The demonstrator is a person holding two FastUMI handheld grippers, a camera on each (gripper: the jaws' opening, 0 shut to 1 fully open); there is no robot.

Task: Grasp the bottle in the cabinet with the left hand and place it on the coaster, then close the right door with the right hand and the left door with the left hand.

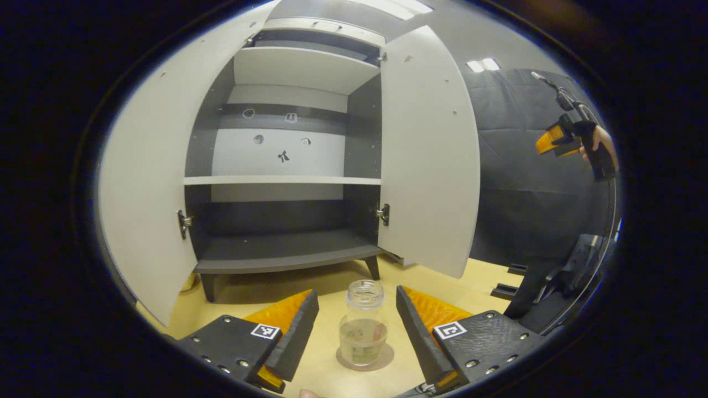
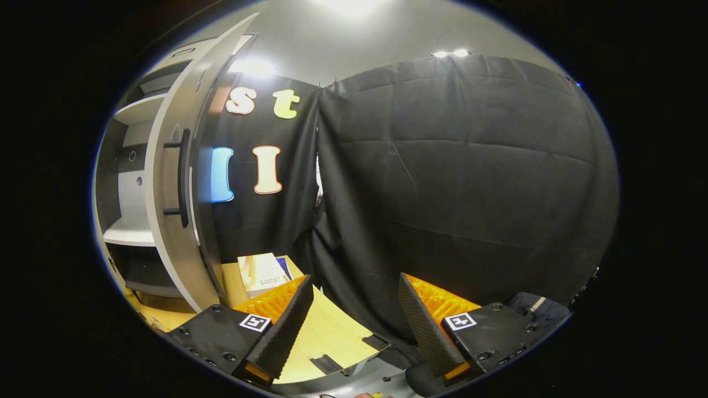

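Looking through the left gripper view, I have the left tool point(image 1: 357, 326) spread wide around the bottle point(image 1: 363, 326), which stands on the coaster point(image 1: 387, 362) at bottom centre, released. In the right gripper view, my right tool point(image 2: 354, 320) is spread, empty, with the right door point(image 2: 177, 182) at left, ready for pushing.

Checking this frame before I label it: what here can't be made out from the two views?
- Left gripper view: whether the bottle sits centred on the coaster; the bottle hides most of it.
- Left gripper view: the far right claw is too small to judge its opening.
- Right gripper view: the right door hides most of the cabinet interior.
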